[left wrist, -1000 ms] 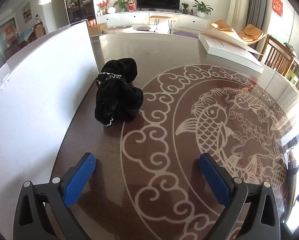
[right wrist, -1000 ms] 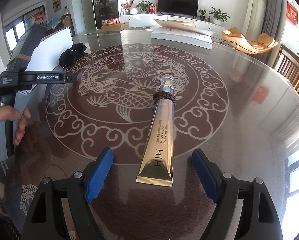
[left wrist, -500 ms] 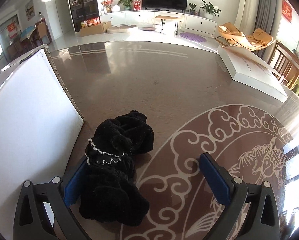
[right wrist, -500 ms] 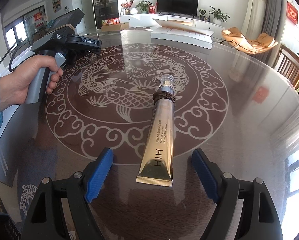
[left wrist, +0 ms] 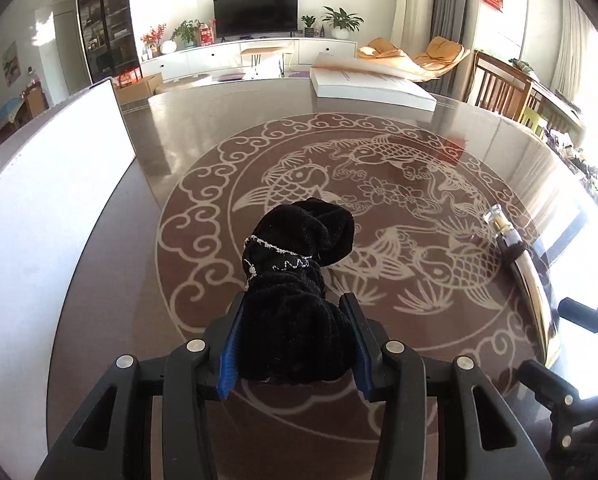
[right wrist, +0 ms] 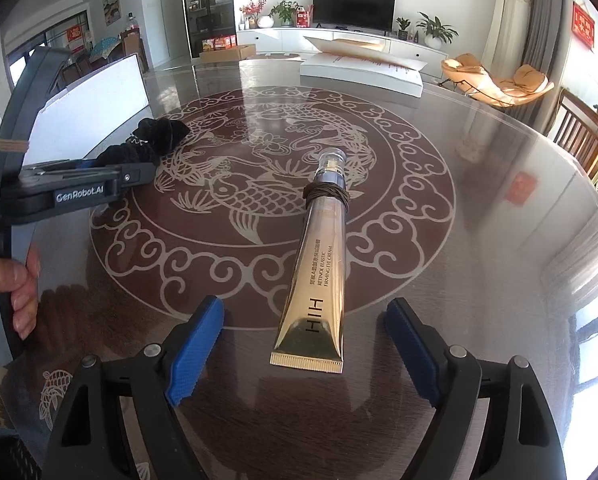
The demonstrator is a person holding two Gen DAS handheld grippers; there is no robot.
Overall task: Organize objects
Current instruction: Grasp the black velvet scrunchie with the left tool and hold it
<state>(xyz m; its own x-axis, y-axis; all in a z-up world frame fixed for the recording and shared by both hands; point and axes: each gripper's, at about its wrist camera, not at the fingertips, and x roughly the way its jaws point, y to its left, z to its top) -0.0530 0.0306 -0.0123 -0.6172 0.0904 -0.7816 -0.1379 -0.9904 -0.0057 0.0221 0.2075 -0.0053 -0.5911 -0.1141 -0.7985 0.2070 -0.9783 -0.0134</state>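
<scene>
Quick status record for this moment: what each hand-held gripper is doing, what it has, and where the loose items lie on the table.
left hand-held gripper: shut on the black velvet pouch, its blue pads pressed against both sides
pouch position: over the fish pattern, beside the white board
right hand-held gripper: open, holding nothing
gold tube: lies on the table between the open fingers, untouched, cap pointing away
tube detail: brown band wrapped around its neck
far edge: flat white box

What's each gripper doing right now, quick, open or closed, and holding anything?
Left gripper: shut on the black velvet scrunchie with beaded trim.
Right gripper: open, empty; the gold cream tube lies between its fingers, untouched.
</scene>
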